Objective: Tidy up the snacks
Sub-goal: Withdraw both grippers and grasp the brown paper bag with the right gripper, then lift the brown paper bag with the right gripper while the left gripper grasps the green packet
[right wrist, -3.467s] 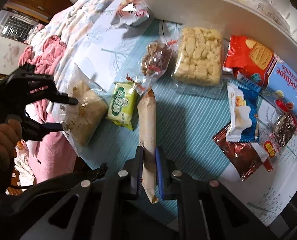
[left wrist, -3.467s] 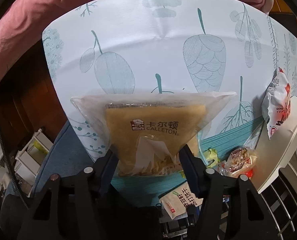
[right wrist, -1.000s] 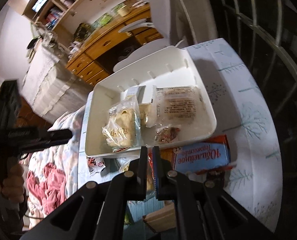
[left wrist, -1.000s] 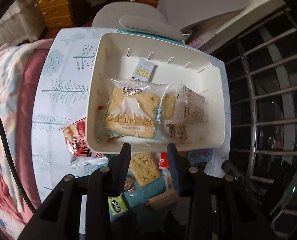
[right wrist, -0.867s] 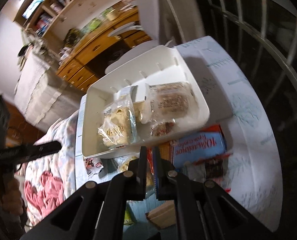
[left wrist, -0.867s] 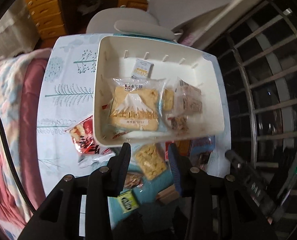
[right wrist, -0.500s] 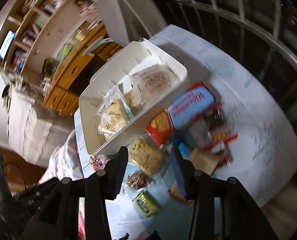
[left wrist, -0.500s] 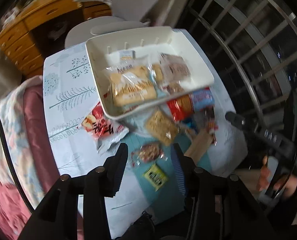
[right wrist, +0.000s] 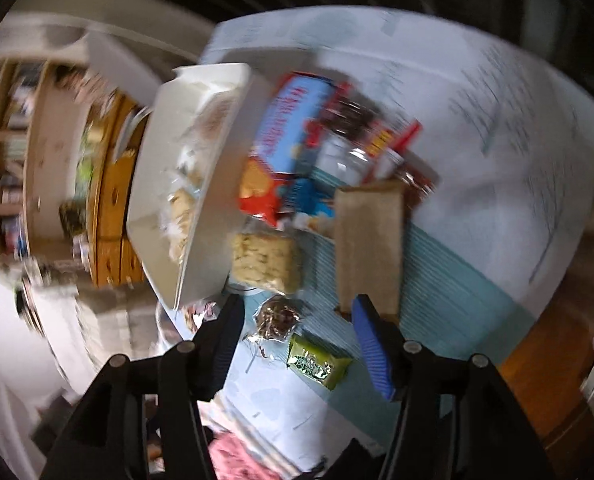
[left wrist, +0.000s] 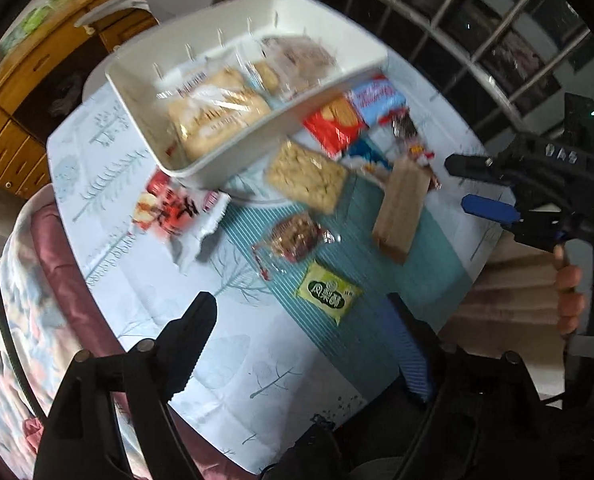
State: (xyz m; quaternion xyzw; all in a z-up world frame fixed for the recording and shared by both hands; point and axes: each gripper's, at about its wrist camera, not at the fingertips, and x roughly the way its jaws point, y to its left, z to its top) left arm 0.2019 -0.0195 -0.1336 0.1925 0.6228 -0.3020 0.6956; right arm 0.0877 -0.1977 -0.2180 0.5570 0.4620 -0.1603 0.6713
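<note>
Snacks: several packets are lying loose on the desk (left wrist: 129, 280) in front of a white bin (left wrist: 201, 168), which is sitting in the upper middle of the left wrist frame and already holding a few wrapped cakes.
Nearest loose packets: a green packet (left wrist: 329, 292), a brown nut bar (left wrist: 297, 236), a long tan packet (left wrist: 401, 208), a pale rice cracker block (left wrist: 307, 176) and a red-and-white packet (left wrist: 173, 212) at the bin's near left corner.
Left hand-held gripper (left wrist: 309, 344): its jaws are standing wide apart and carrying nothing, hovering above the desk's near edge.
Right hand-held gripper (right wrist: 297, 336): it is also gaping wide and empty; in the left wrist frame it is showing at the far right (left wrist: 481, 188), beside the desk edge.
Key relation: in the right wrist frame the tan packet (right wrist: 369, 240) is lying straight ahead, just beyond the blue pad, its long axis running roughly along the fingers; the green packet (right wrist: 317, 360) is sitting low between the two fingers.
Nearer hand: judging by both views, the right one looks closer to the tan packet, the left one to the green packet.
Next move, as a judgement: either jaw would need to drop and close across a packet's short side.
Blur: the right wrist frame is smeared, so fine labels cannot be read.
</note>
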